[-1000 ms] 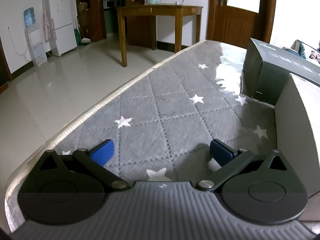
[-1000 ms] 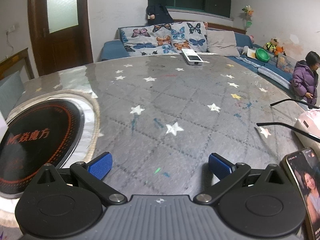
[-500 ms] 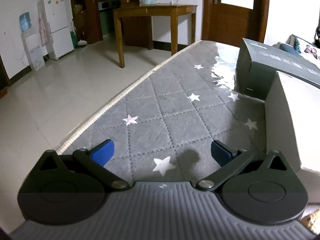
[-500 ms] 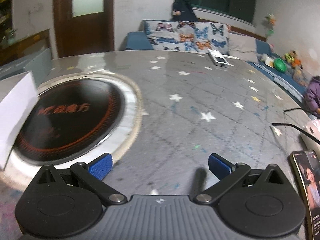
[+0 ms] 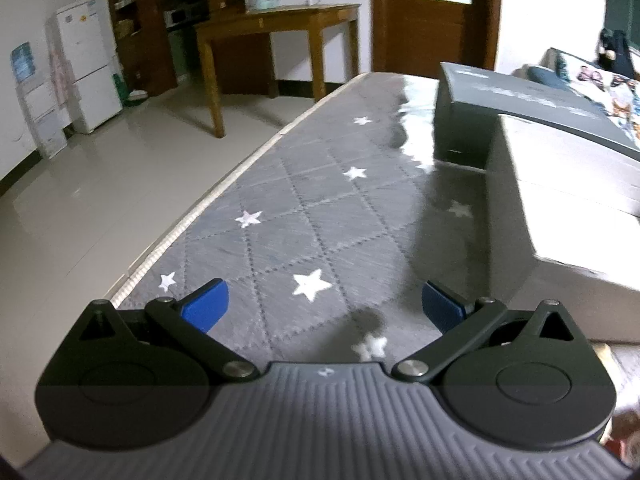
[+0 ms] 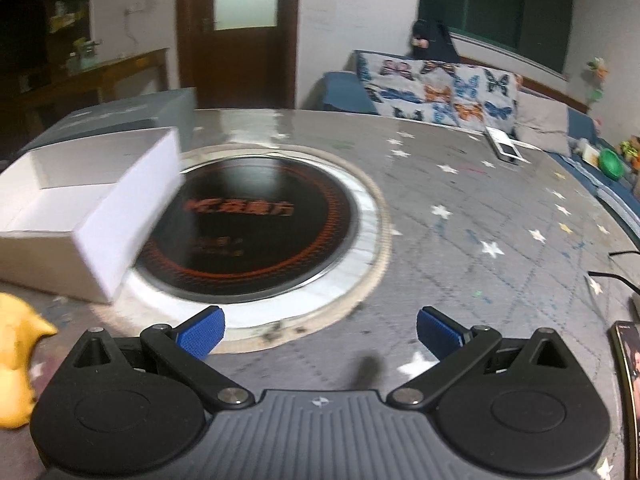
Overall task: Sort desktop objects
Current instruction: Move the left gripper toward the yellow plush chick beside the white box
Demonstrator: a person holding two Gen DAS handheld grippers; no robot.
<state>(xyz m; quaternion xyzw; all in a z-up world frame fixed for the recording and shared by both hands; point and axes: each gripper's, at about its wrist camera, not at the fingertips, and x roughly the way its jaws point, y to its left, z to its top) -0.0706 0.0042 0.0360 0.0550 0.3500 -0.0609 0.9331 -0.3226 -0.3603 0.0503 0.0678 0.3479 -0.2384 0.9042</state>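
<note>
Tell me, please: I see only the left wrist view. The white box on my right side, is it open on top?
Observer: Yes. In the right wrist view the white box has no lid, and the part of its inside that shows is bare.
Operator: What is behind it on the table?
Observer: A round black induction plate with orange writing. The corner of the box reaches over its pale rim.
Operator: Does the right gripper hold anything?
Observer: No. The right gripper is open with nothing between its fingers. A blurred yellow object lies at the left edge of its view, in front of the box.
</note>
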